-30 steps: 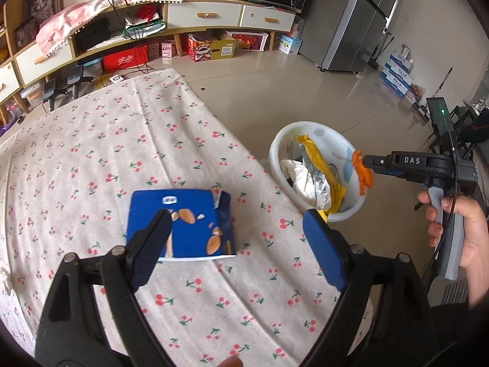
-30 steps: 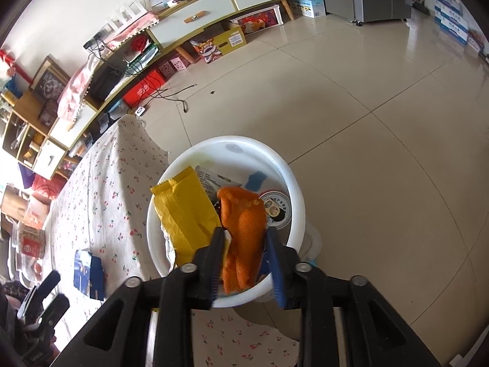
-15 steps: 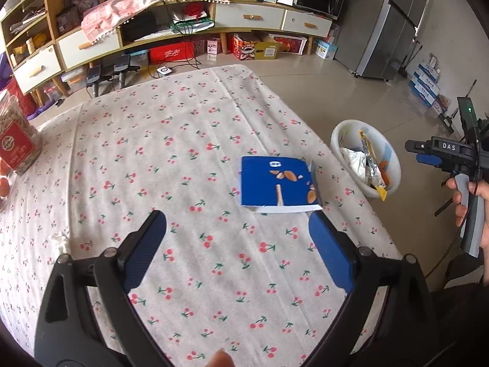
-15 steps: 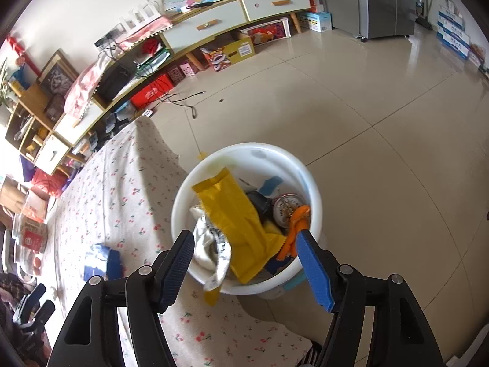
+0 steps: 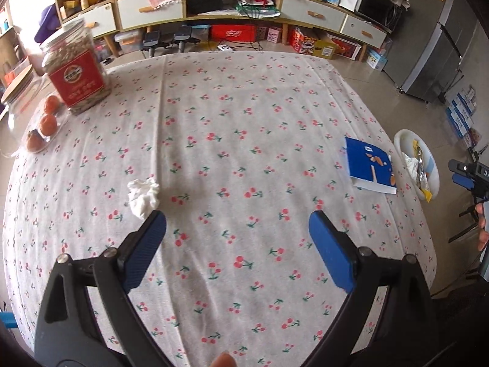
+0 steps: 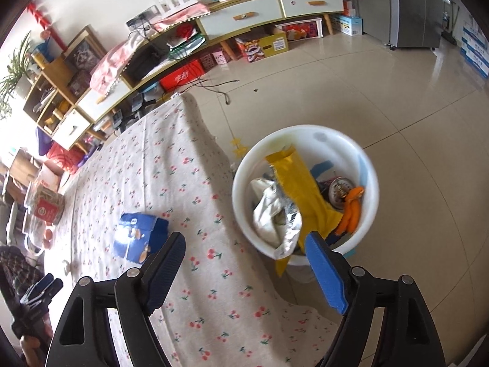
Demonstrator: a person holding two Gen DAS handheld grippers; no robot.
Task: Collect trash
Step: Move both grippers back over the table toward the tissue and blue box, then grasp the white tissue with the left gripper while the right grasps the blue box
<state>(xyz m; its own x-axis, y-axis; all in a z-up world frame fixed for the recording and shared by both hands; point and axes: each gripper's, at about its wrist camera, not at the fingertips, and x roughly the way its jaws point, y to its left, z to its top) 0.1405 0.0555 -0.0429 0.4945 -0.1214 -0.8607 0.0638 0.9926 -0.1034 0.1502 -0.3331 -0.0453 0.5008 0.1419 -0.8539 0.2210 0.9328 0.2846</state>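
A crumpled white tissue lies on the cherry-print tablecloth, just ahead of the left finger of my open, empty left gripper. A blue snack box lies near the table's right edge; it also shows in the right wrist view. The white trash bin stands on the floor beside the table and holds a yellow wrapper, an orange peel, foil and paper. My right gripper is open and empty, over the table edge near the bin.
A jar with a red label and several oranges in a clear bag sit at the table's far left. Low shelves and drawers line the back wall. Tiled floor lies right of the table.
My right gripper opened and dropped the orange peel into the bin, then drew back over the table edge. My left gripper pulled back and swung left from the blue box toward the tissue.
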